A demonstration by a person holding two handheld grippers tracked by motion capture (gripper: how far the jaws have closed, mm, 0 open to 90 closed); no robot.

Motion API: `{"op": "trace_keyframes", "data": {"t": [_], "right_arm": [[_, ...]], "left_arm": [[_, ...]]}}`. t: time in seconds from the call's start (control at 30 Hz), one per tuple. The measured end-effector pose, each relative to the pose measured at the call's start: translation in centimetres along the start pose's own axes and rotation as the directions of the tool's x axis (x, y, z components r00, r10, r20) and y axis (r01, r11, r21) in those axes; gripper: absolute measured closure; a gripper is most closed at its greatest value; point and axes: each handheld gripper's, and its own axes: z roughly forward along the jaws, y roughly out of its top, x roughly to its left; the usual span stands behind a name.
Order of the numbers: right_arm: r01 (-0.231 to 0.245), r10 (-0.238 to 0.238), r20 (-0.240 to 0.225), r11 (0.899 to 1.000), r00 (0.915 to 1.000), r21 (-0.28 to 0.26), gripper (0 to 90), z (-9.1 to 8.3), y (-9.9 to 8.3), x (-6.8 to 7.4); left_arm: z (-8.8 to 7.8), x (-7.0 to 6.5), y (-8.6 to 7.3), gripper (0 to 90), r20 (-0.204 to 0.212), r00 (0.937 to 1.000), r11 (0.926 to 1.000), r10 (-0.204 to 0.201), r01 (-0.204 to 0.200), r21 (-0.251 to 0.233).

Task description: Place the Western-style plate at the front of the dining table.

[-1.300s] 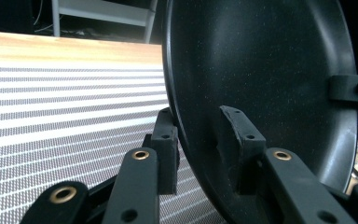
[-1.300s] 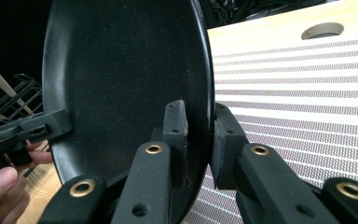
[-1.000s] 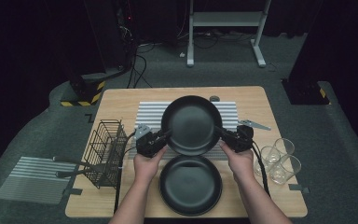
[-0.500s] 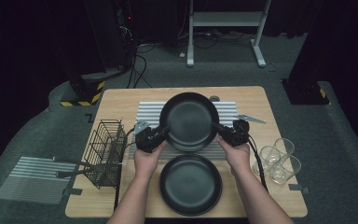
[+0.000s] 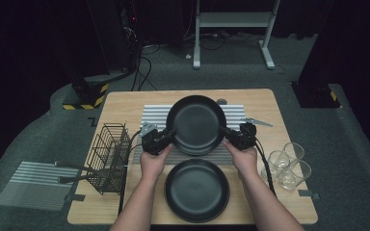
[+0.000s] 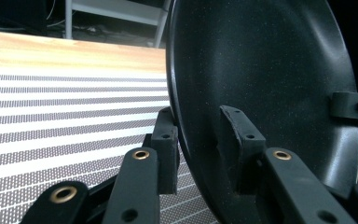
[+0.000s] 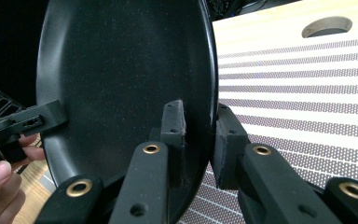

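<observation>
Pan (image 5: 196, 124): you hold it over the mat (image 5: 150, 114), hiding the mat's middle.
Left gripper (image 5: 169, 135): clamped on pan's left rim.
Right gripper (image 5: 224, 131): clamped on the right rim.

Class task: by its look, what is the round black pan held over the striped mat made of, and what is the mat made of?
Round black pan: probably non-stick coated metal; matte dark surface with fine pale speckles. Striped mat: looks like woven or perforated fabric or rubber; dotted grey bands between white stripes. Neither is certain.
</observation>
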Motion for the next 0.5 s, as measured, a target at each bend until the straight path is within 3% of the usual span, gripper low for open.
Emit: {"op": "trace_keyframes", "data": {"t": [0.13, 0.17, 0.2, 0.27, 0.5], "right_arm": [[-0.004, 0.004, -0.006, 1.000, 1.0000, 0.005, 77.2, 0.5, -0.2, -0.2], [-0.010, 0.010, -0.002, 1.000, 1.0000, 0.011, 77.2, 0.5, -0.2, -0.1], [-0.007, 0.007, -0.002, 1.000, 1.0000, 0.011, 77.1, 0.6, -0.3, -0.2], [-0.004, 0.004, 0.003, 1.000, 1.0000, 0.014, 77.1, 0.7, -0.3, -0.2], [-0.001, 0.000, 0.014, 0.999, 0.9999, 0.038, 77.0, 1.5, -0.7, -0.4]], "left_arm": [[0.1, 0.2, -0.1, 68.4, -0.010, 1.0000, 1.0000, -0.001, 0.001, 0.005], [0.2, 0.2, -0.2, 68.4, -0.003, 0.9998, 0.9998, -0.020, 0.020, 0.000], [0.2, 0.4, -0.2, 68.4, -0.009, 1.0000, 0.9999, 0.001, 0.000, 0.011], [0.3, 0.5, -0.4, 68.4, -0.008, 1.0000, 1.0000, -0.001, 0.001, 0.008], [0.7, 1.3, -1.5, 68.6, -0.009, 0.9995, 0.9993, -0.030, 0.030, 0.023]]}}
